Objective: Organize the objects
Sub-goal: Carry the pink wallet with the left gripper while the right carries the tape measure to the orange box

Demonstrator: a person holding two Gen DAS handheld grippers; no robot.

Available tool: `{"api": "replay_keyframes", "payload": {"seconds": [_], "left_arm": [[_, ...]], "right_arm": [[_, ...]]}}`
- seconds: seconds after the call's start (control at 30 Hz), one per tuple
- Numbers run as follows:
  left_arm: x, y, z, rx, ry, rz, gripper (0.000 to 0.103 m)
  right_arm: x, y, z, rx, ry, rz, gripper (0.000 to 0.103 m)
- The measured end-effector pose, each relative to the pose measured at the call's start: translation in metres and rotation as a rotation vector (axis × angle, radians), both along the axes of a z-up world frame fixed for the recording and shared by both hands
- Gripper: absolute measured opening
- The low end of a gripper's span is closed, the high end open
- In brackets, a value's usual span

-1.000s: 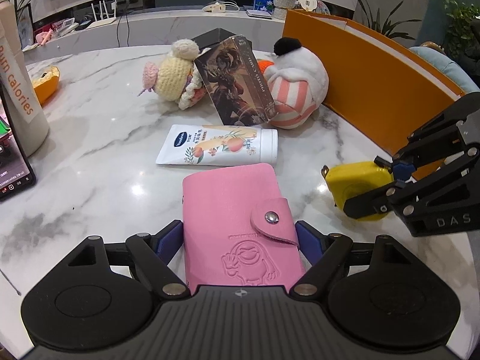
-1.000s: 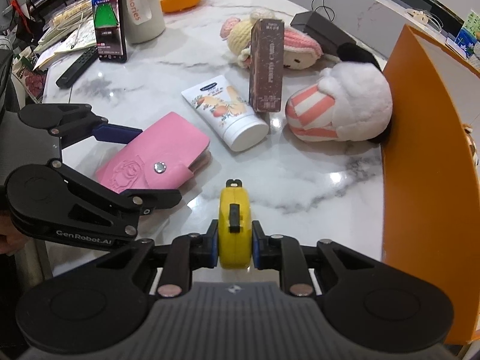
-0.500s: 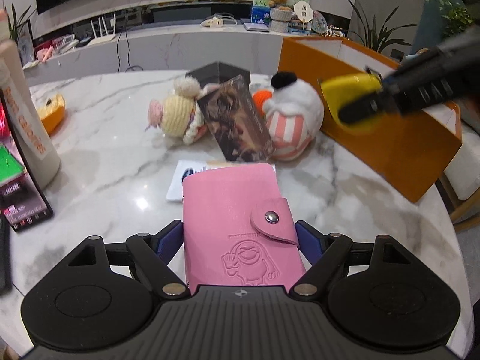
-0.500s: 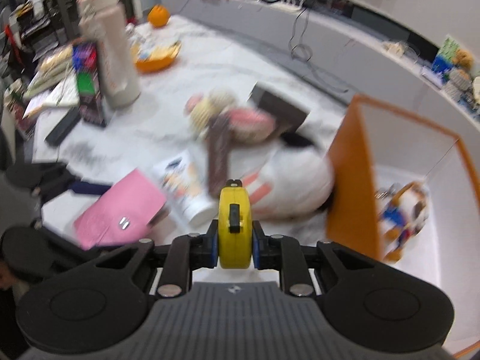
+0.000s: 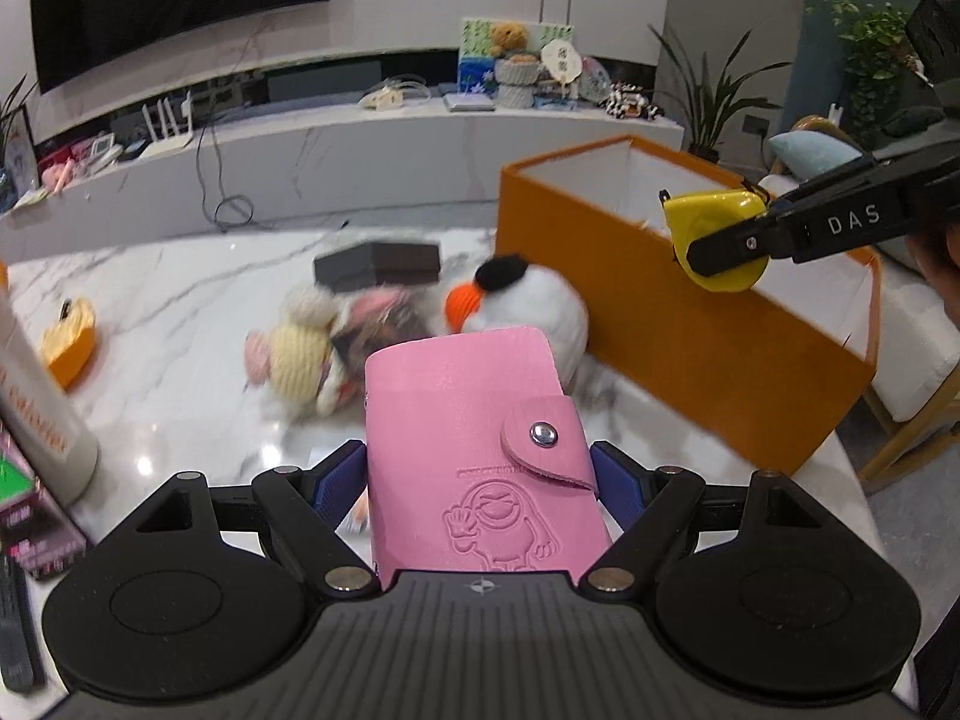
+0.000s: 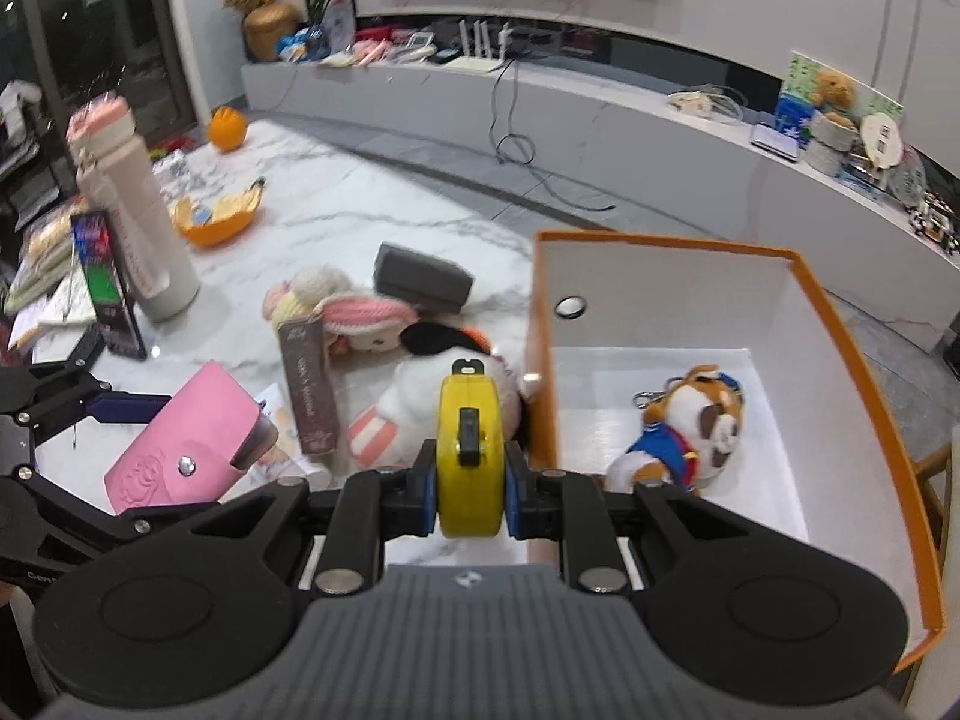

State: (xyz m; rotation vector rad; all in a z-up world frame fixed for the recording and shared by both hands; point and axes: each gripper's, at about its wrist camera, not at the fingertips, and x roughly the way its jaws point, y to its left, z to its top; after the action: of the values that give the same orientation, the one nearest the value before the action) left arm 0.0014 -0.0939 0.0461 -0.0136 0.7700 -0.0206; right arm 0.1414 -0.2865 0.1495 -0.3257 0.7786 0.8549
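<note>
Two grippers are up over a white marble surface (image 5: 180,312), each with something clamped in it. The largest thing on that surface is an open orange box (image 6: 852,360) with white inner walls, standing at its right end; a brown and white plush in a blue outfit (image 6: 690,426) lies on the box floor. Against the outside of the box's left wall leans a white plush with pink stripes and a black tuft (image 6: 408,402). Beside it lies a crocheted doll in cream and pink (image 6: 336,312), with a dark flat box (image 6: 420,282) just behind it and a tall brown carton (image 6: 306,390) standing in front. Further left a white bottle (image 6: 144,228) stands next to a phone (image 6: 105,282) with a lit screen, and an orange peel (image 6: 219,219) lies beyond them.

The left gripper (image 5: 480,474) has its jaws set wide, pressing on both edges of a pink snap wallet (image 5: 474,450), which is lifted clear of the surface and lies flat with its embossed face up. The right gripper (image 6: 468,489) has its jaws drawn in close on a yellow tape measure (image 6: 468,450), held on edge with its black clip upward. In the left wrist view the tape measure (image 5: 717,234) hangs in the air above the box's open top, near its long front wall.
</note>
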Motion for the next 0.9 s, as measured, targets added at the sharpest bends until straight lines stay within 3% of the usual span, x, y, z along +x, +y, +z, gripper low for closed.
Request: {"api": "replay_keyframes", "payload": {"seconds": [0.37,0.63,0.8,0.9], "left_arm": [[0.045,-0.036,0.045,0.045,-0.115,-0.112,0.094],[0.083,-0.079,0.058,0.049,-0.166,-0.207,0.094],[0.115,-0.095,0.059,0.102,-0.159,-0.260,0.094],[0.134,-0.107,0.053,0.182,-0.134,-0.300,0.094]], "right_arm": [[0.033,-0.046,0.010,0.078,0.012,-0.153,0.022],[0.058,-0.077,0.005,0.079,0.037,-0.286,0.022],[0.067,-0.083,-0.002,0.062,0.047,-0.322,0.022],[0.073,-0.081,-0.008,0.044,0.052,-0.333,0.022]]}}
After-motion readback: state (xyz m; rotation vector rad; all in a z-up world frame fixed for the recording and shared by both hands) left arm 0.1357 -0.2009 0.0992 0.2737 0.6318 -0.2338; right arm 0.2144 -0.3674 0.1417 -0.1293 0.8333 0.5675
